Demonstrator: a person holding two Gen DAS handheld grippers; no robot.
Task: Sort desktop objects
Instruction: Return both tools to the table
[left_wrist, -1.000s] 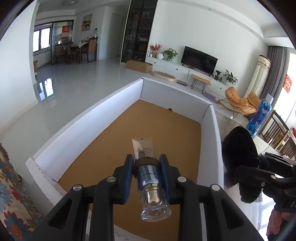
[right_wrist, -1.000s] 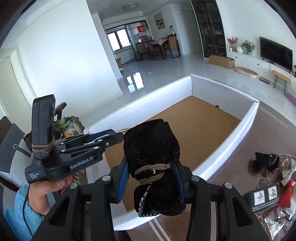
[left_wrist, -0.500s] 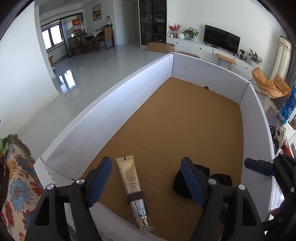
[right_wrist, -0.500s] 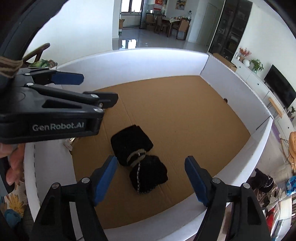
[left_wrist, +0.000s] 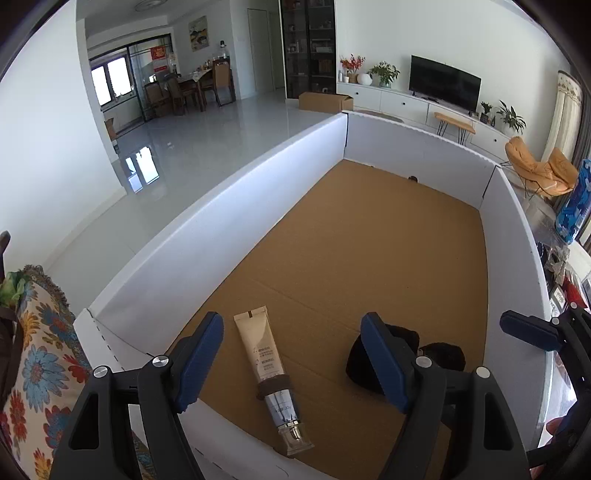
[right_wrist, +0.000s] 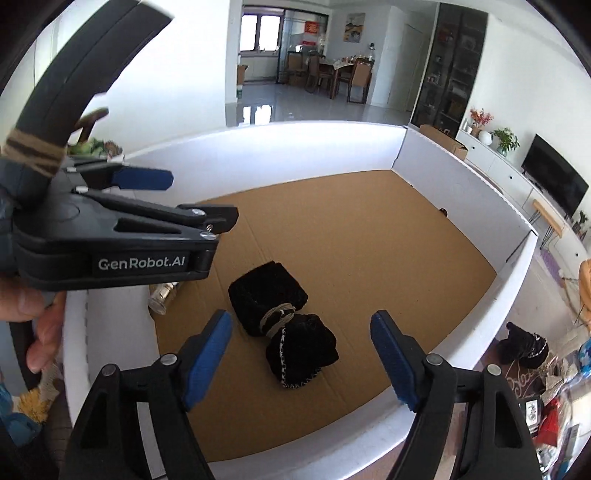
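A beige cosmetic tube (left_wrist: 266, 365) with a clear cap lies on the cardboard floor of a white-walled box (left_wrist: 236, 192), near its front wall. My left gripper (left_wrist: 291, 358) is open and empty just above it. A black velvet pouch (right_wrist: 282, 319) tied with cord lies on the box floor beside the tube; it also shows in the left wrist view (left_wrist: 439, 356). My right gripper (right_wrist: 301, 356) is open and empty above the pouch. The left gripper (right_wrist: 177, 206) also shows in the right wrist view, and only the tube's cap (right_wrist: 162, 295) shows there.
The box's white walls (right_wrist: 461, 184) enclose a wide brown floor (left_wrist: 369, 240). To the right of the box, a table holds another black pouch (right_wrist: 522, 343) and assorted small items (right_wrist: 546, 417). A floral cushion (left_wrist: 40, 354) is at the left.
Both grippers opened and let go: the tube and the black pouch now lie on the box floor. Both grippers have drawn back and up a little.
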